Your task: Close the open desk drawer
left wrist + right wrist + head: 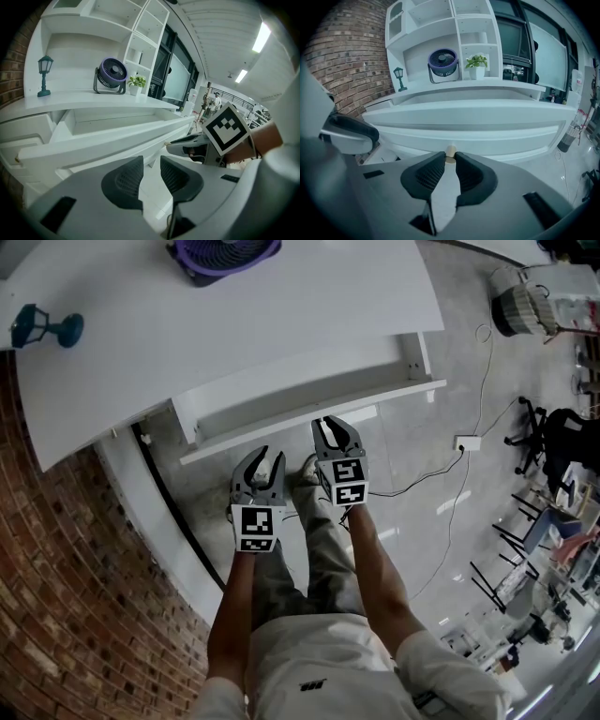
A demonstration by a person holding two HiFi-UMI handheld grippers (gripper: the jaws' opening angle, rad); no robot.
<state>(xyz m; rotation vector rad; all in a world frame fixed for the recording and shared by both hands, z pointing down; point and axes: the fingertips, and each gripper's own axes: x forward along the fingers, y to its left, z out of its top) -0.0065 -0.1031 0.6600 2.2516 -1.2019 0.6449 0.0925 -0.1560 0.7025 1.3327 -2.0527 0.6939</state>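
Drawer knob [450, 151] at 12 o'clock is just tip-pinched by right gripper [449, 159] (left gripper [151, 168]: narrow, empty), easily lost if shoved crooked.

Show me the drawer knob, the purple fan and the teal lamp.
drawer knob [450, 151], right gripper view, its pale tip.
purple fan [443, 62], right gripper view, grille centre.
teal lamp [45, 63], left gripper view, lantern head.
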